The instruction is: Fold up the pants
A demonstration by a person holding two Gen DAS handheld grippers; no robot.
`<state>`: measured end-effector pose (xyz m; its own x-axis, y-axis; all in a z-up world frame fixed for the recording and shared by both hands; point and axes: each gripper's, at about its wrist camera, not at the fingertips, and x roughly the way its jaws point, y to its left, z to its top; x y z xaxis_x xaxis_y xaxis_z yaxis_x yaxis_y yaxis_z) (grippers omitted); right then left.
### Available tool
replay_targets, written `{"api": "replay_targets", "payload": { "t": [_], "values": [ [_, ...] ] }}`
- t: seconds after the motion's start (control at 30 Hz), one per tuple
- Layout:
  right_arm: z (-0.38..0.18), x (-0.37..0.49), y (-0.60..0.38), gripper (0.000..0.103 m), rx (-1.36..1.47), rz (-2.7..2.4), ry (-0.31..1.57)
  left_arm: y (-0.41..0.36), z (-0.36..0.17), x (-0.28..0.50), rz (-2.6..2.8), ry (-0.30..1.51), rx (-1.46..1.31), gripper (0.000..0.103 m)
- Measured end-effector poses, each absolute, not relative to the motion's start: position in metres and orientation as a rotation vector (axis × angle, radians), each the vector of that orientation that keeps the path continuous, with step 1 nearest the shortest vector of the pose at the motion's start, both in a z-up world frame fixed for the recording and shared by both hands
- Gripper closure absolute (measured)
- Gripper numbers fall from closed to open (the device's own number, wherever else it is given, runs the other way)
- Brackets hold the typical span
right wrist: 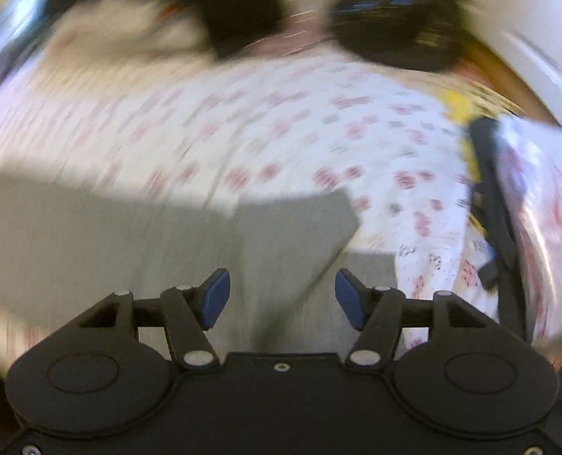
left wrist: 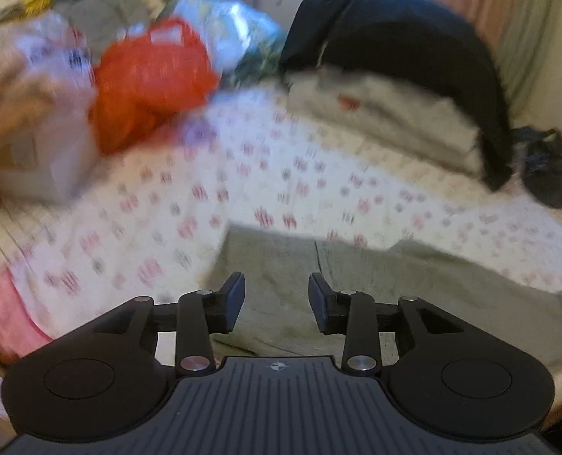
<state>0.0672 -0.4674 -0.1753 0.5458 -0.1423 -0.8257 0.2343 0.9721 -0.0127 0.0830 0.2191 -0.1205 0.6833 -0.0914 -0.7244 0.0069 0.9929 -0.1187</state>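
Both claws released, left claw (left wrist: 276, 299) and right claw (right wrist: 279, 297) over grey pants (left wrist: 375, 288) flat on the bed (left wrist: 243, 174) just ahead; I'd pinch matching edges evenly before folding.

Open floral bedsheet (left wrist: 281, 174) is seen from 10 to 2 o'clock beyond the grey pants (left wrist: 356, 288). Passage is blocked at 10 o'clock by a red bag (left wrist: 148, 79) and at 1 o'clock by folded blankets (left wrist: 387, 121) under dark clothing (left wrist: 402, 38). A black bag (left wrist: 546, 167) is set at 2 o'clock.
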Motion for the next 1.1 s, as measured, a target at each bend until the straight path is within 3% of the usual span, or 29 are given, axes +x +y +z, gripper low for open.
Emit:
{"api": "replay_targets", "payload": {
  "t": [0.2,0.53,0.6,0.63,0.7,0.77,0.8,0.9,1.1],
  "values": [
    [-0.210,0.118,-0.421,0.040,0.002,-0.418,0.892,0.157,-0.187,0.101,0.038,0.893,0.021,0.067],
    [-0.276,0.134,-0.394,0.044,-0.228,-0.519,0.916,0.157,-0.216,0.098,0.005,0.972,0.016,0.067],
    [-0.286,0.130,-0.394,0.054,-0.275,-0.537,0.901,0.156,-0.219,0.097,0.008,0.977,0.012,0.067],
    [-0.290,0.129,-0.395,0.067,-0.295,-0.547,0.897,0.156,-0.220,0.096,0.008,0.976,0.014,0.067],
    [-0.295,0.125,-0.395,0.070,-0.334,-0.552,0.887,0.155,-0.222,0.096,0.009,0.970,0.020,0.067],
    [-0.296,0.121,-0.394,0.084,-0.364,-0.554,0.854,0.154,-0.224,0.095,0.011,0.970,0.023,0.067],
    [-0.294,0.118,-0.395,0.084,-0.365,-0.566,0.835,0.154,-0.225,0.096,0.012,0.971,0.024,0.067],
    [-0.277,0.104,-0.404,0.086,-0.259,-0.605,0.761,0.154,-0.225,0.097,0.011,0.975,0.026,0.067],
    [-0.234,0.033,-0.460,0.085,0.284,-0.769,0.583,0.158,-0.225,0.098,0.005,0.981,0.000,0.067]
  ]
}}
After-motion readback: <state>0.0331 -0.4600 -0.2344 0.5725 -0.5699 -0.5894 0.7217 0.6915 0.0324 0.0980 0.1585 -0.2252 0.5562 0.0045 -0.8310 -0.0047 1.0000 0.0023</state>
